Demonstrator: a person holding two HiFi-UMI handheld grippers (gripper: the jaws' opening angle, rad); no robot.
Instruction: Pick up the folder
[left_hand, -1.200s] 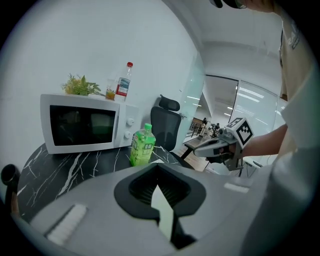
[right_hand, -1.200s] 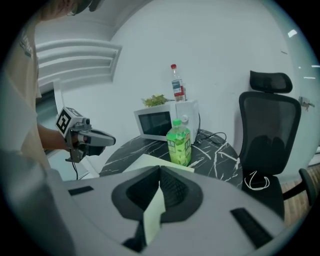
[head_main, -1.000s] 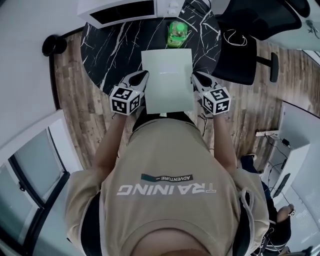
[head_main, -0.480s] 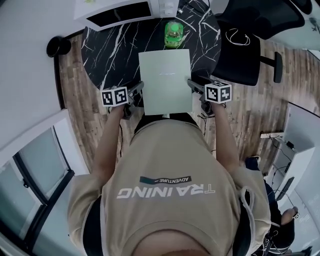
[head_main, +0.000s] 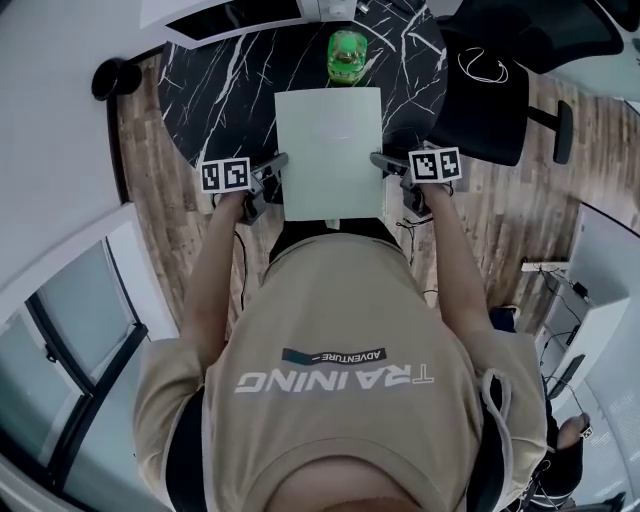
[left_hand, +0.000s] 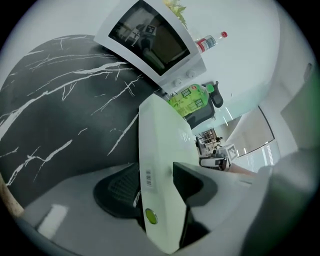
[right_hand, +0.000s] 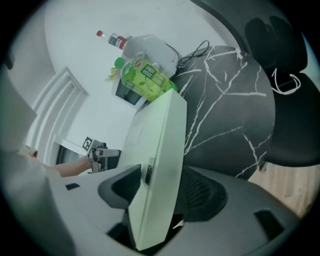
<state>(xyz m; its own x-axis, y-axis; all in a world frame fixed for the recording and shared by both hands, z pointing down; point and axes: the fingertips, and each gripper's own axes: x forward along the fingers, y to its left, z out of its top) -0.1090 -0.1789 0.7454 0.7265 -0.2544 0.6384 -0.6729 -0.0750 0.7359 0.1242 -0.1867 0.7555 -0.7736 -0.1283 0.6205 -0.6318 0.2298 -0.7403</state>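
A pale green folder (head_main: 330, 150) lies flat on the round black marble table (head_main: 220, 90), its near end sticking out past the table's edge. My left gripper (head_main: 277, 167) sits at the folder's left edge near the front corner, and my right gripper (head_main: 383, 163) is at the right edge. In the left gripper view the folder's edge (left_hand: 160, 150) stands between the jaws of the left gripper (left_hand: 156, 192), which are apart. In the right gripper view the folder (right_hand: 160, 145) runs between the right gripper's (right_hand: 159, 197) jaws, which are opening.
A green bottle (head_main: 345, 55) stands just beyond the folder's far end. A white microwave (head_main: 250, 15) is at the table's back. A black office chair (head_main: 480, 100) stands right of the table, over wooden floor (head_main: 160, 220).
Both grippers came down and rolled, their marker cubes now facing up. Their jaws went from shut to apart and now straddle the folder's side edges.
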